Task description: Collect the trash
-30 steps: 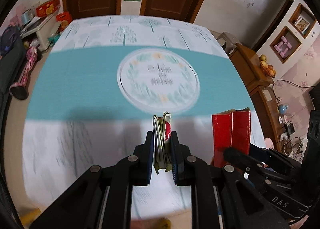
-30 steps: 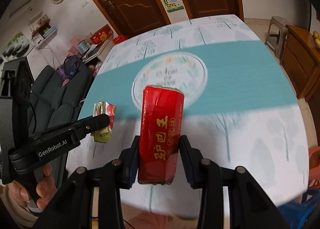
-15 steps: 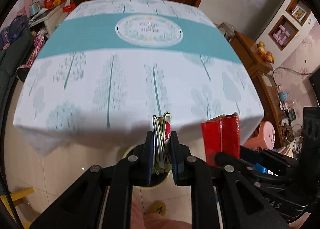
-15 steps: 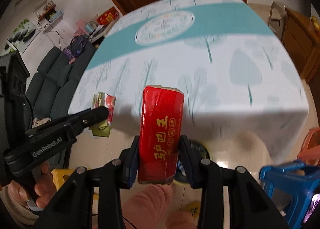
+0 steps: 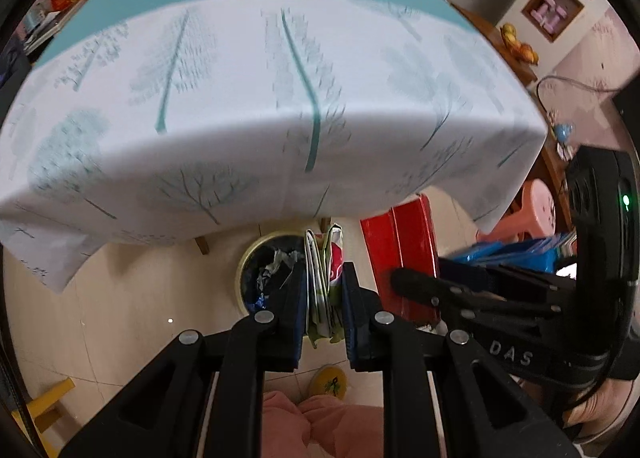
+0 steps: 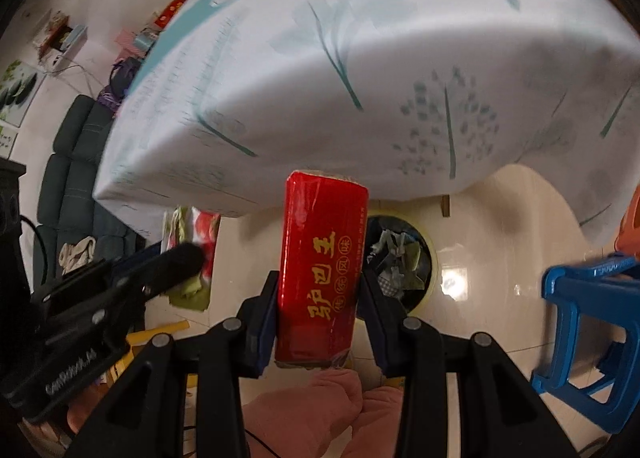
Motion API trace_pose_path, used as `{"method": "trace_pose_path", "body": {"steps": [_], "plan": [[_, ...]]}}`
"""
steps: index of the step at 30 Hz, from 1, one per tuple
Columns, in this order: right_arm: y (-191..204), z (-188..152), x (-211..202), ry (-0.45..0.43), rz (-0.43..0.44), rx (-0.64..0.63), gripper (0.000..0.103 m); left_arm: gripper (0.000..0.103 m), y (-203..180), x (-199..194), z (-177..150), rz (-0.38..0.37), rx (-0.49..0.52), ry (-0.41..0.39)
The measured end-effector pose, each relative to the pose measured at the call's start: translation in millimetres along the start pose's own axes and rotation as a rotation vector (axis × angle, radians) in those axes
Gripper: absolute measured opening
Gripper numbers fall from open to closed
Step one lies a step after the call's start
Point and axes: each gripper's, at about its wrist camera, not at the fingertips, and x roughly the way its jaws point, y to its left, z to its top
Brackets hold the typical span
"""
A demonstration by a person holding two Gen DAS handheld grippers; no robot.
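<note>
Squeezed flat between the two pads of the left claw [image 5: 322,298] was a crumpled wrapper [image 5: 325,282], green, white and red, sticking up past the fingertips. The claw was closed tight on it. Just behind the claw's left finger, down on the floor, sat a round trash bin [image 5: 262,274] with a yellow rim and scraps inside. The wrapper hung above the floor, close to the bin's rim.

To the right of that claw was a red box [image 5: 404,258], and the right claw [image 6: 320,298] was shut on its sides. The box [image 6: 322,266] stood upright with gold writing on its front. Just behind the right claw's right finger was the same bin [image 6: 400,262], partly hidden by the box. Off to the left of the right claw, the wrapper [image 6: 192,242] showed in the other claw.

Beyond both claws hung a white tablecloth [image 5: 260,97] with tree prints. A blue stool [image 6: 592,322] stood far right of the right claw. Pink knees [image 6: 320,414] showed below it.
</note>
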Motion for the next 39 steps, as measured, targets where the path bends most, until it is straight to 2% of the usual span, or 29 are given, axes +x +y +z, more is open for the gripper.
{"method": "trace_pose_path", "body": {"steps": [10, 13, 15, 18, 20, 23, 32, 39], "plan": [[-27.8, -10.4, 71.1, -0.01, -0.049, 0.039, 0.04, 0.025, 16.1, 71.8, -21.8, 0.006, 0.078, 0.025], [-35.4, -13.5, 89.7, -0.005, -0.052, 0.059, 0.042, 0.037, 18.3, 85.2, -27.2, 0.018, 0.092, 0.011], [-38.3, -15.2, 97.7, 0.001, -0.056, 0.072, 0.043, 0.055, 17.7, 90.0, -30.9, 0.027, 0.095, 0.006], [-41.0, -16.9, 105.4, 0.005, -0.053, 0.089, 0.045, 0.061, 20.4, 94.6, -32.9, 0.044, 0.084, 0.002], [-41.5, -17.7, 105.9, 0.004, -0.046, 0.1, 0.056, 0.069, 21.5, 95.5, -33.9, 0.043, 0.081, 0.007], [-40.8, -17.9, 103.7, -0.016, -0.039, 0.105, 0.061, 0.086, 26.3, 93.5, -32.3, 0.05, 0.079, -0.008], [-27.1, -18.3, 87.8, -0.021, -0.1, 0.082, 0.061, 0.089, 31.6, 59.6, -27.8, 0.047, 0.061, -0.023], [-5.3, -14.7, 43.1, -0.041, -0.127, 0.037, 0.061, 0.089, 30.8, 6.8, -19.9, 0.037, 0.054, -0.042]]}}
